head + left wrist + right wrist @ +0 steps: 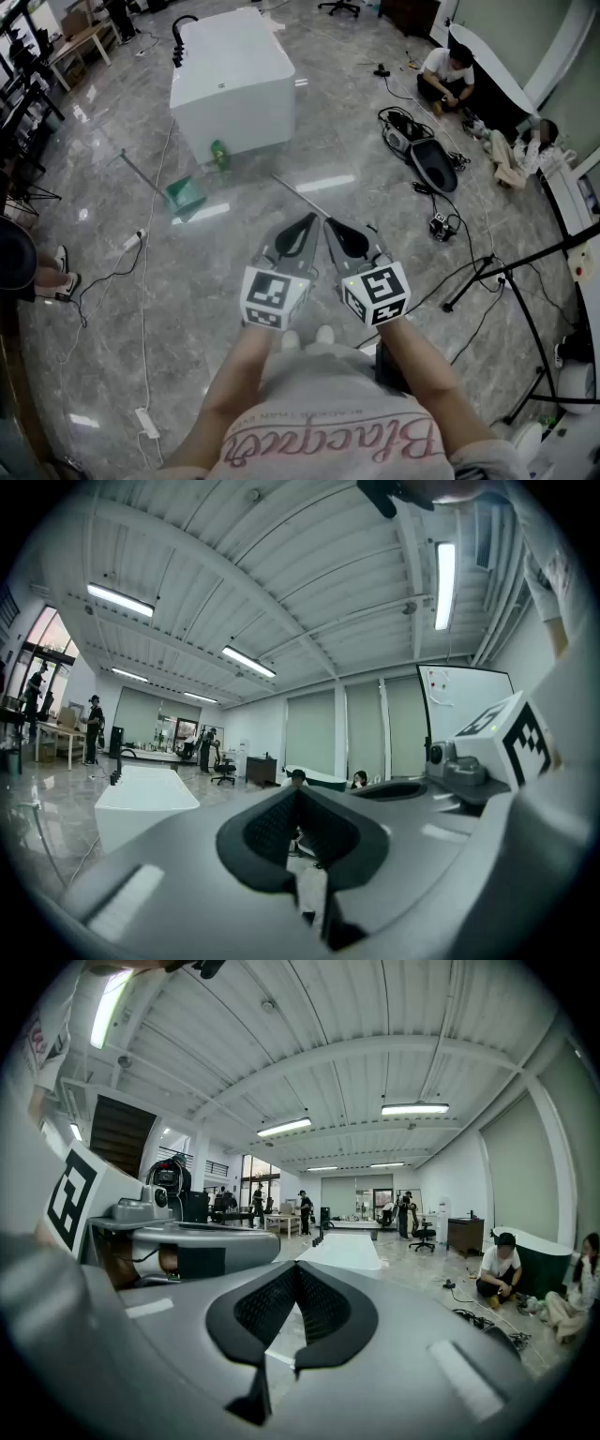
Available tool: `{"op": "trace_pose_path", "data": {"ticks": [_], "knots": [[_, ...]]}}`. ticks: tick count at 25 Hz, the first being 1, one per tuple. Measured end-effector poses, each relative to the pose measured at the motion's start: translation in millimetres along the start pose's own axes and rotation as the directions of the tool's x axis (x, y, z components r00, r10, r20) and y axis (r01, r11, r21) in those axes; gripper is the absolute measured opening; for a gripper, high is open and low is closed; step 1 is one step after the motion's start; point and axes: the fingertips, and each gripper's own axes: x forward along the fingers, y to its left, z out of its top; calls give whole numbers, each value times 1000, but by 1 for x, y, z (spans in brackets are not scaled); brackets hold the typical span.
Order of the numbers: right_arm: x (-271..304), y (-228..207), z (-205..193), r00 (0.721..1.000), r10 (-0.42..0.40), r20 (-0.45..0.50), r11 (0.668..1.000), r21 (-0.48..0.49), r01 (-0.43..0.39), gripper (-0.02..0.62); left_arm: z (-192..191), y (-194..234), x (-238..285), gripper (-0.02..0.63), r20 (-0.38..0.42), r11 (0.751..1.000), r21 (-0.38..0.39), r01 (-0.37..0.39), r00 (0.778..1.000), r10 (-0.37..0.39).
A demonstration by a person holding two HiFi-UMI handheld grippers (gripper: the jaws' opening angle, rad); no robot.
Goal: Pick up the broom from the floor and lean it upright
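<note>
**Green-headed broom** [185, 195] with a thin grey handle: lies flat on the glossy grey marble floor [234, 253], left of centre, just below the white box-shaped cabinet [234, 80]. A thin pale rod [300, 197] lies on the floor at centre. Left gripper [302, 228] and right gripper [339, 230]: side by side at lower centre, well apart from the broom. The fingers of each are pressed together with nothing between them.

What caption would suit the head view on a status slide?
Left gripper and right gripper, both shut and empty, hover over grey marble floor; thin-handled green broom lies ahead near a white box.
</note>
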Motion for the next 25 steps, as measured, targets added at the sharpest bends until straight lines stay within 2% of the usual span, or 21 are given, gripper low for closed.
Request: {"op": "trace_pose_path", "data": {"ticks": [7,13,19,22,25], "knots": [[0,-8,12,999,-20,37,999,42,18,0,-1,4,0,-2,-13,999,9,-31,999,32],[0,-9,6,1000,-7,28,999,46,6,0,-5,4,0,-2,-30,999,4,-38,999,38],[6,-5,-11,997,80,-4,997,23,-80,2,-22,18,-5,-2,-69,994,-19,-109,992,108],[14,-1,-22,990,140,-27,990,35,-139,2,-33,31,-9,0,-88,986,-31,-164,983,161],[26,-8,-35,984,172,-51,984,58,-169,2,-38,42,-5,-2,-101,982,-24,-186,978,183]]}}
